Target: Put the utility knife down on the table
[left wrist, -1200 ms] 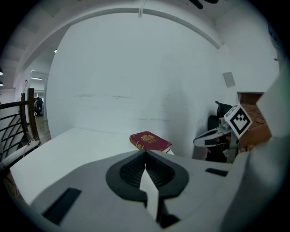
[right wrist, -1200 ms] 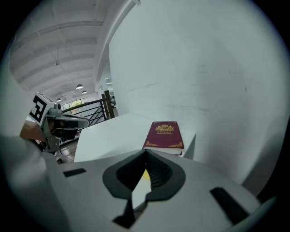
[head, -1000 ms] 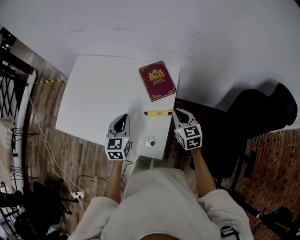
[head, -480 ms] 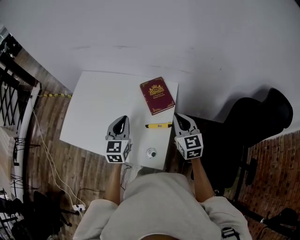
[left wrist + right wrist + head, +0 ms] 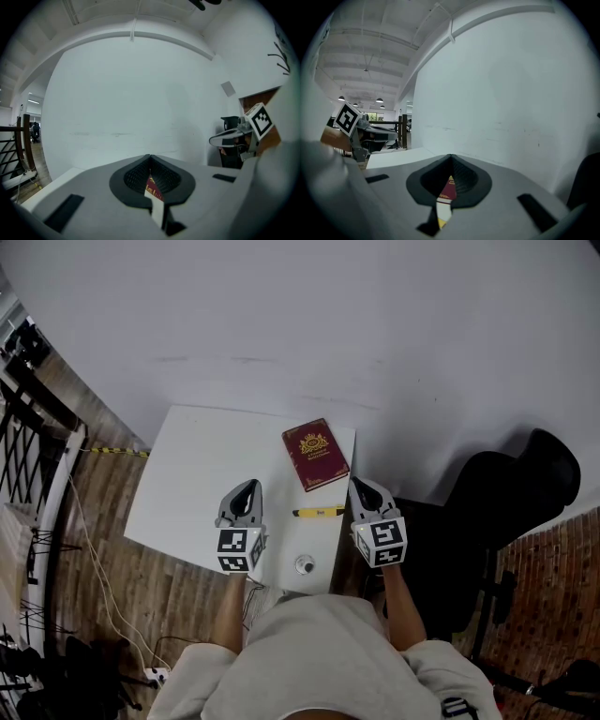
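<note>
1. Head view: the yellow utility knife (image 5: 319, 512) lies flat on the white bench (image 5: 197, 474), just below the red book (image 5: 316, 455), with its right end close to the bench's right edge. The left tool (image 5: 248, 487) and the right tool (image 5: 359, 486) hang on either side of it, neither touching it. The set-down looks done to me. What remains is to draw both tools clear without brushing the knife, since a nudge to the right could send it over that edge. The left half of the bench is bare and gives free room. A small round object (image 5: 303, 564) sits near the lower edge, and a dark chair-like shape (image 5: 497, 493) stands off to the right.

2. Left gripper view: the left tool's jaws meet with nothing between them. Only a sliver of the red book shows through the slot below. The right tool (image 5: 234, 136) appears at the right of the frame, with the plain wall ahead.

3. Right gripper view: the right tool's jaws are likewise closed and empty. The book and a trace of yellow, probably the knife, show through the slot. The left tool (image 5: 370, 131) sits at the left of the frame.
</note>
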`<move>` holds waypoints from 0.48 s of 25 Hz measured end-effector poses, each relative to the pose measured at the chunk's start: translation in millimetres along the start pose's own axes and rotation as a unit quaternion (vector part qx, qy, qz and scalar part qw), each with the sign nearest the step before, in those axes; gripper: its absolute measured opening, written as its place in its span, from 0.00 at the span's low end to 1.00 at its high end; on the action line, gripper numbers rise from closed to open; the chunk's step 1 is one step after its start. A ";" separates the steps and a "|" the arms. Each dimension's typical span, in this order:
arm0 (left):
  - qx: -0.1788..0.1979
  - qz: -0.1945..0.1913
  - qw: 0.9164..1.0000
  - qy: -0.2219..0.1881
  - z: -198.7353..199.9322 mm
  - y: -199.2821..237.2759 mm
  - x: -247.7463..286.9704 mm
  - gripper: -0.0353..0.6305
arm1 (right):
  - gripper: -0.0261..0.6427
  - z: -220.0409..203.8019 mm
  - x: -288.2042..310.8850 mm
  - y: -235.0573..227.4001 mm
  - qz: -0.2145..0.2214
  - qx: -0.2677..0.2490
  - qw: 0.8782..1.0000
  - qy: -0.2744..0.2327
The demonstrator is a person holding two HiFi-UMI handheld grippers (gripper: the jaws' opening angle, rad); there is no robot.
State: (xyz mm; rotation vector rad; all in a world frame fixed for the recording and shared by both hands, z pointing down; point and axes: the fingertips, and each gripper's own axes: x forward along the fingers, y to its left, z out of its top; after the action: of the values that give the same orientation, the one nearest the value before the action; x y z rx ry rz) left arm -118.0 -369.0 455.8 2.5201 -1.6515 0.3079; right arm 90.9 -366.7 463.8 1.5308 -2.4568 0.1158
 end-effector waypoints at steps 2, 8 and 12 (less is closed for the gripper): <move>0.000 0.000 1.000 -0.004 3.5 0.2 1.8 0.06 | 0.04 3.4 0.2 -3.1 -0.003 0.002 1.000 -0.004; -0.001 -0.002 1.000 -0.009 8.1 2.7 7.6 0.06 | 0.04 6.3 4.8 -9.3 -0.009 0.006 1.000 -0.006; -0.001 -0.001 1.000 -0.009 8.9 5.6 8.1 0.06 | 0.03 6.6 6.3 -8.7 -0.011 0.005 1.000 -0.004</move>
State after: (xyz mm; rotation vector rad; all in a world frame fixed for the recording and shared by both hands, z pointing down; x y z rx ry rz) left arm -119.1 -380.2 448.9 2.5302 -1.6558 0.2849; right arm 95.0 -377.4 458.4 1.5647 -2.4475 0.1182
